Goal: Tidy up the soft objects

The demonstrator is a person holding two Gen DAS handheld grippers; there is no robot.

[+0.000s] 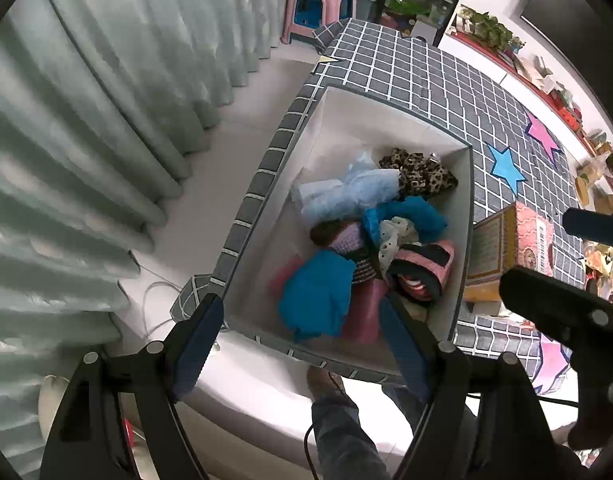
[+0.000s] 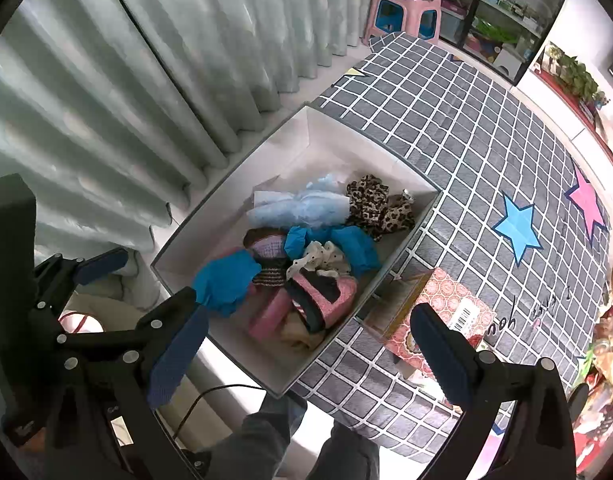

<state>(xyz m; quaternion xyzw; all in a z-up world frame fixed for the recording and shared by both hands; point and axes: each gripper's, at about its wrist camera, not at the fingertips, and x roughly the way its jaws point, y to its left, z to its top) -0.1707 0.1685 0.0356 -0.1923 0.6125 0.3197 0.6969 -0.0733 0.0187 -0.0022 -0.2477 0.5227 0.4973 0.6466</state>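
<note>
Sorting looks to be in its middle stretch: a white-lined box (image 2: 234, 236) with a grey checked outer wall sits at the near left corner of the bed (image 2: 466, 152), along the edge nearest the curtain (image 2: 126, 92), and it already holds a loose heap of soft things. A pale blue frilly piece (image 2: 302, 206) and a leopard-print piece (image 2: 380, 206) lie toward the box's far end; bright blue cloths (image 2: 226, 280), a cream dotted piece (image 2: 320, 262) and a pink-and-black item (image 2: 326, 300) crowd its near end, touching and overlapping.

Both tongs hang above the box pointing steeply down, and neither touches the pile. The left tongs (image 1: 302, 344) stand wide open with nothing between the pads, the near rim of the box showing in the gap. The right tongs (image 2: 310, 348) are also spread wide and empty, one pad over the box's near corner, the other over a patterned pink carton (image 2: 434, 304) that stands on the bed just beside the box's right wall.

I judge this a pause between placements or before a pick. The next move calls for choosing one piece from the tangle, most likely a top one such as a blue cloth, lowering open pads around a fold of it and closing enough to lift it clear without dragging its neighbours. More bright clutter lies at the bed's right edge, too blurred to name.
</note>
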